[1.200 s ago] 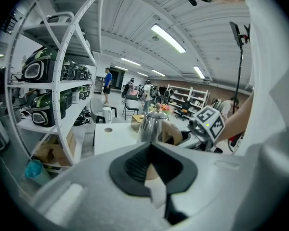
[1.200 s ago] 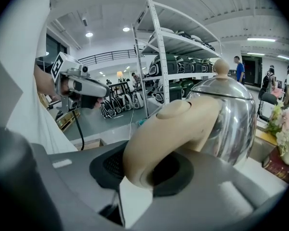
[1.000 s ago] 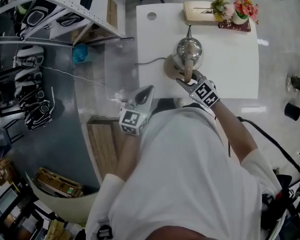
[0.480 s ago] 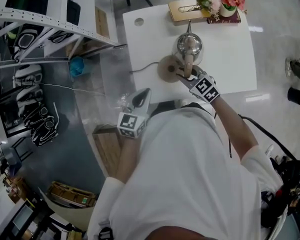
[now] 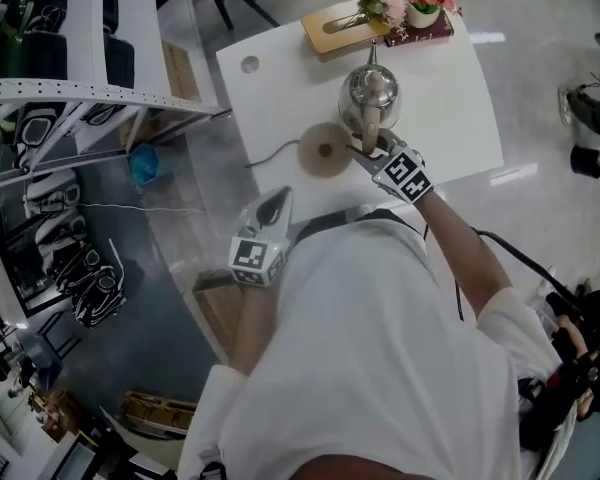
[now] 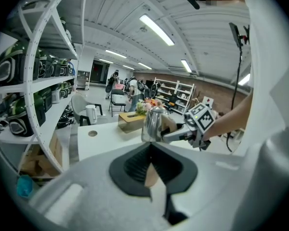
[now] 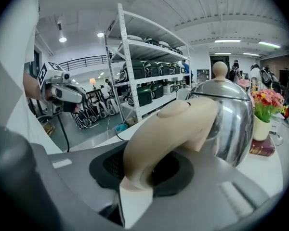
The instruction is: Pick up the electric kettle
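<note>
Head view shows one kettle (image 5: 371,92) over the white tabletop (image 5: 450,88), just beside its one round base (image 5: 325,151), with two tools: the right tool (image 5: 370,148), arm stretched forward, clamps the kettle's beige handle (image 7: 173,129), and the left tool (image 5: 282,198), elbow bent, hovers nearer the person than the base, jaws together and empty.

Left gripper (image 5: 278,200): jaws pressed together, nothing held — pointed forward and down.
Right gripper (image 5: 373,151): extended forward — clamped on the kettle handle (image 7: 173,124).
</note>
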`<state>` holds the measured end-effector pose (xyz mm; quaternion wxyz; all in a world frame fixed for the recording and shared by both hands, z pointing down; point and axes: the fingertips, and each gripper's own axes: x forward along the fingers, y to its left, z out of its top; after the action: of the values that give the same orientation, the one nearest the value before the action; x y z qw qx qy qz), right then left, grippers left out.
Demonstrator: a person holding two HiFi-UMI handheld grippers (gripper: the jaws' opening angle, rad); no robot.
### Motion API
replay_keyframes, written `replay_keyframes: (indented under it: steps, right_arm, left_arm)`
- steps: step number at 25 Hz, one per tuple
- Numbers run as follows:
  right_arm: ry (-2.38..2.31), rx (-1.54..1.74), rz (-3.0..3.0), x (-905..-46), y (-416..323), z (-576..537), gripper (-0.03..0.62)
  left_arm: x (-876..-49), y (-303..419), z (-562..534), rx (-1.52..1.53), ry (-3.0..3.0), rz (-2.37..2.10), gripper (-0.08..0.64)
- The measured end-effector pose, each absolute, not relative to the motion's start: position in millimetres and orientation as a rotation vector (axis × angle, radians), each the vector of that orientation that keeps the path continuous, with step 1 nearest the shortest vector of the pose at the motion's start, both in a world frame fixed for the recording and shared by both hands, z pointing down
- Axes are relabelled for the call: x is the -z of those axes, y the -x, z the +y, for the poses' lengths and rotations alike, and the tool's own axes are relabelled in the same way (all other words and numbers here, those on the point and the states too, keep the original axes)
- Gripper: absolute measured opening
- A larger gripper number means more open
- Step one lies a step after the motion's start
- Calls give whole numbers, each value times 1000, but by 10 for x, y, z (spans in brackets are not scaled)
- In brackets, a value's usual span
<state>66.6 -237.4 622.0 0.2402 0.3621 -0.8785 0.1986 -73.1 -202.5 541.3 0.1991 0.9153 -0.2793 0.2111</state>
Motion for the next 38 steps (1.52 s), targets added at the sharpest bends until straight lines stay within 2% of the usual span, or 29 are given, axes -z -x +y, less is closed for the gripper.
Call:
replay_keyframes:
  steps: [15, 38]
  right_arm:
    - [-1206, -656, -2329, -6456, -1178, -2627, 114]
    - [-1288, -693, -2241, -6710, -1288, -2673, 114]
  left_arm:
    - [-5503, 554, -2193, -651, -2561, -694, 3]
    - [-5654, 499, -2320, -692, -2535, -626, 3]
